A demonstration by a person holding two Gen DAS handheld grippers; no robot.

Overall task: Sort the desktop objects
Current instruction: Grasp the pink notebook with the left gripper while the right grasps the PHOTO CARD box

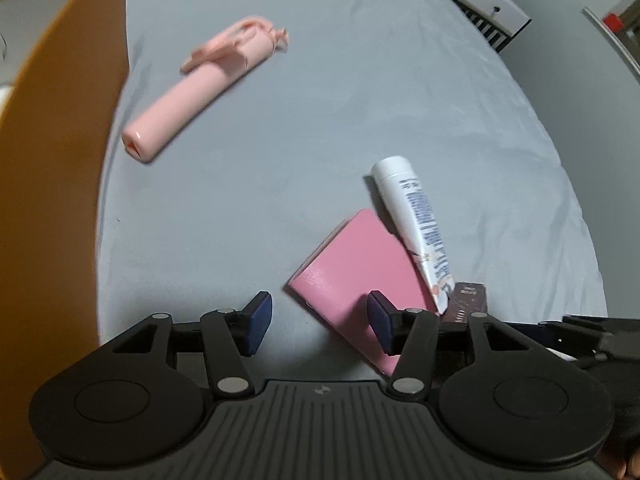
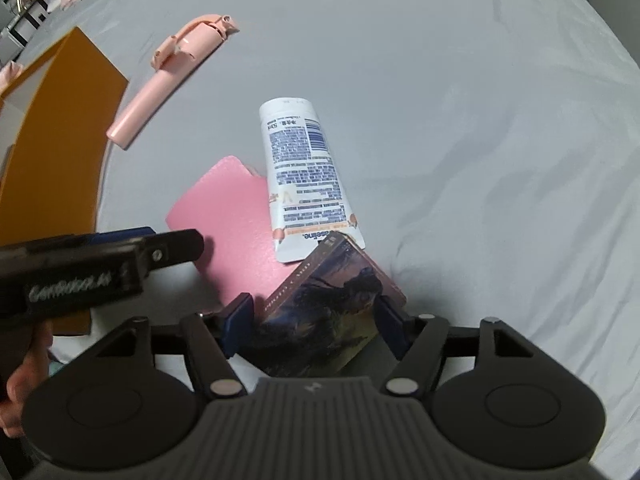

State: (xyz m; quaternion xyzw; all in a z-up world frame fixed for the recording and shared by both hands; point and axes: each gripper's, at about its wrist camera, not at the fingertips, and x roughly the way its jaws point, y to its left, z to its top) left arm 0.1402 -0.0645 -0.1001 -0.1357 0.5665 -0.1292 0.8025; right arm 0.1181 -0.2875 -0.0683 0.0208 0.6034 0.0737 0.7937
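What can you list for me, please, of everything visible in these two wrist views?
selfie stick: one, pale pink, lying far left beside the box.
cream tube: one, white, centre, its end on the pink wallet.
pink wallet: one, flat, left of the tube.
card box: one, dark printed, between the right gripper's open jaws.
orange box: one, left edge.
cloth: one, grey, under everything.
left gripper: one, black, open above the wallet.
right gripper: one, black, open.

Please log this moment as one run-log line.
left claw: open over pink wallet | right claw: open around dark box | white tube: on table
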